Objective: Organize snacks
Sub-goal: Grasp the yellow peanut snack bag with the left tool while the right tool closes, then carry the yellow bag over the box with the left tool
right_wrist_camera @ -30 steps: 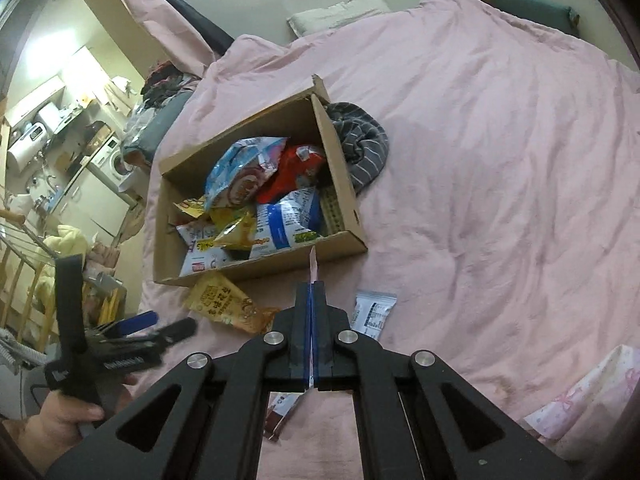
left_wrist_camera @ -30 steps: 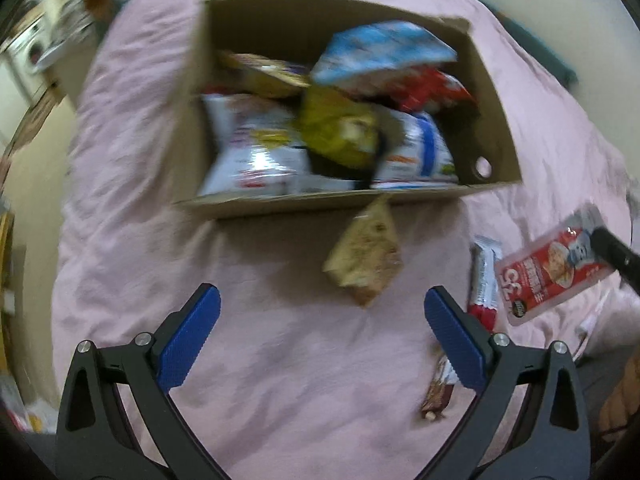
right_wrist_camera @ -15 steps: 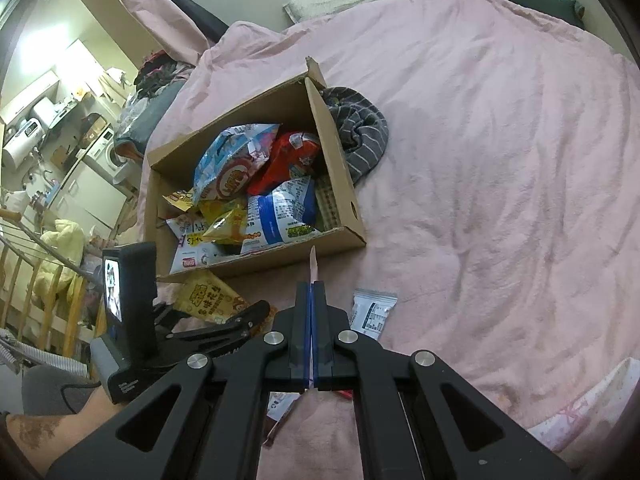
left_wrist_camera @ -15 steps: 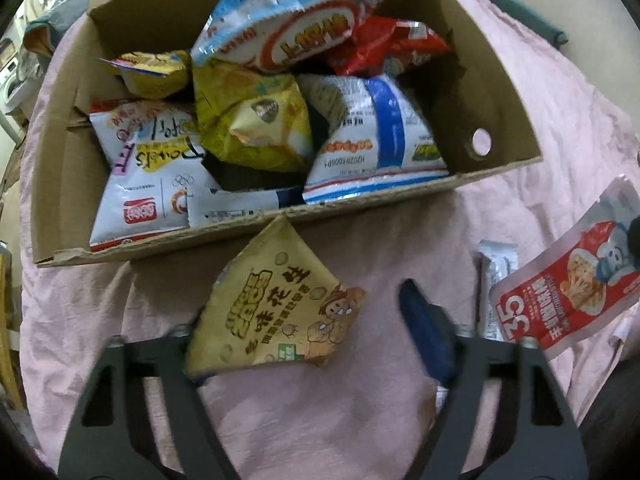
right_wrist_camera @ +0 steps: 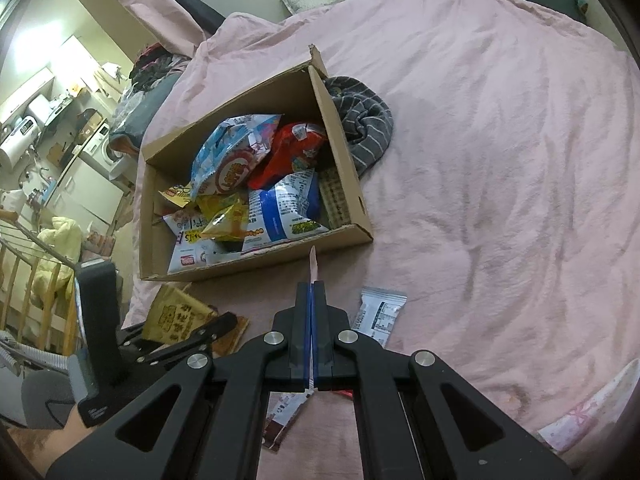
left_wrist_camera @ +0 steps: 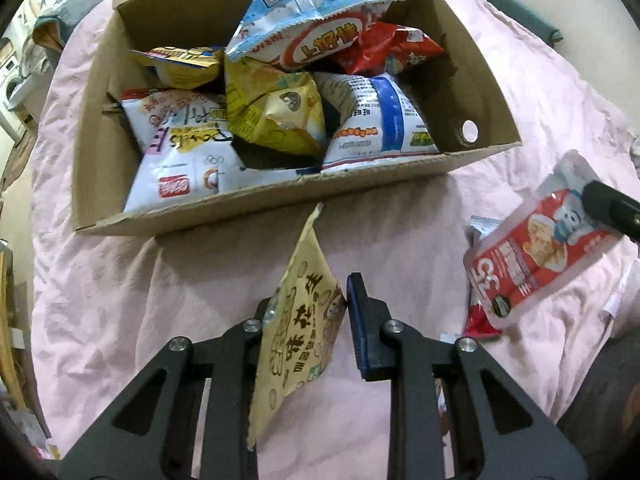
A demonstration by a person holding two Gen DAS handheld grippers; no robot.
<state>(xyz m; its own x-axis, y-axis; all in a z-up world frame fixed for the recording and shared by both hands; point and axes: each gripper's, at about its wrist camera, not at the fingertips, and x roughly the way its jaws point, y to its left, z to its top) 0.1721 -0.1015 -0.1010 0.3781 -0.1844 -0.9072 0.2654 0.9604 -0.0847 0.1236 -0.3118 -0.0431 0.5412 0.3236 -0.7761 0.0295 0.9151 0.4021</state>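
Two packets are in hand: the left gripper (left_wrist_camera: 310, 304) clamps the yellow peanut packet (left_wrist_camera: 298, 332), the right gripper (right_wrist_camera: 311, 320) pinches the red pouch (left_wrist_camera: 532, 256), both short of the cardboard box (left_wrist_camera: 492, 80) on the pink bedspread (right_wrist_camera: 500, 140). Next, seemingly, carry each over the near wall and let go

the cardboard box (right_wrist_camera: 256, 184) sits on the bed cover (right_wrist_camera: 500, 160), with snack bags (left_wrist_camera: 280, 92) piled inside it. a striped cloth (right_wrist_camera: 364, 120) lies against the box's right wall, outside. before the box's near wall, the tan packet (left_wrist_camera: 300, 320) is toward its left end, and a small wrapper (right_wrist_camera: 380, 312) lies on the cover toward its right end.
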